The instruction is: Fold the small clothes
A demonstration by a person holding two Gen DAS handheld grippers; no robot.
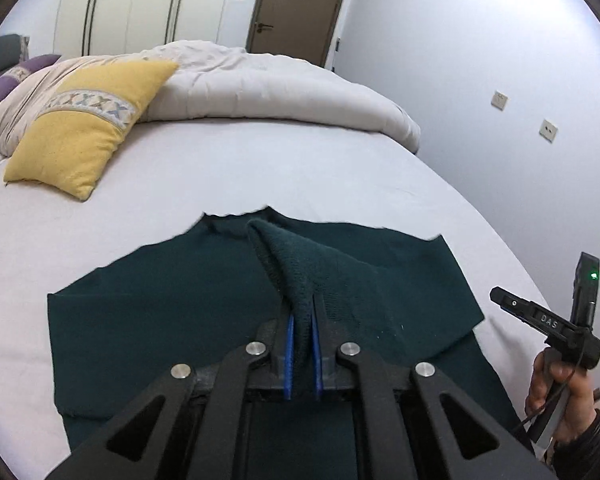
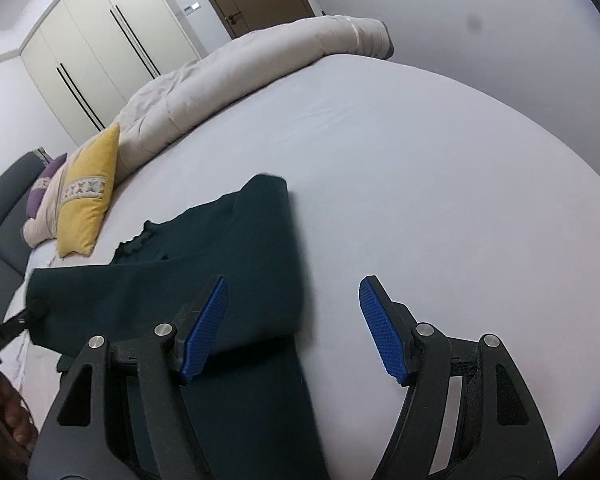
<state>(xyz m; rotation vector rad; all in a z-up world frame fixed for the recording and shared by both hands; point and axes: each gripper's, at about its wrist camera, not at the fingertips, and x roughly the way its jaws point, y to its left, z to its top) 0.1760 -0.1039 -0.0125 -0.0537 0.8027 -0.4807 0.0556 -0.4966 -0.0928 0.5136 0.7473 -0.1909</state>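
Clamped tight on a bunched ridge of the dark green knit garment [image 1: 228,320]: left gripper [image 1: 301,320], blue pads [image 1: 288,354] nearly meeting with a thick pinch of cloth between. Spread wide and holding nothing: right gripper [image 2: 294,320], poised above the garment's right-hand border [image 2: 260,260] where cloth gives way to bare sheet. Seen also in the left wrist view, off to the right, gripped in the person's hand [image 1: 560,392].

Lying mostly flat on the bed [image 1: 260,176], toward its near edge, with the pinched part tented up from the middle. Scalloped far hem [image 1: 236,216] pointing toward the rolled duvet [image 1: 284,88] along the far edge. Yellow cushion [image 1: 84,128] toward the far left corner, well apart from the work.

Judged as mid-fold, one flap lifted and not yet carried over.

Risks from here:
- Dragging the whole garment instead of folding it, since nothing pins the flat part while only one side is held.
- Grabbing more than one layer in that thick pinch, giving a lumpy, skewed fold; how many layers are caught cannot be told.
- Slipping out of the pads, if pulled fast, through stretch in the loose knit.
- Catching the bedsheet with the cloth when the right side closes so near the border.
- Misaligned edges, if the lifted ridge is laid down off-centre.
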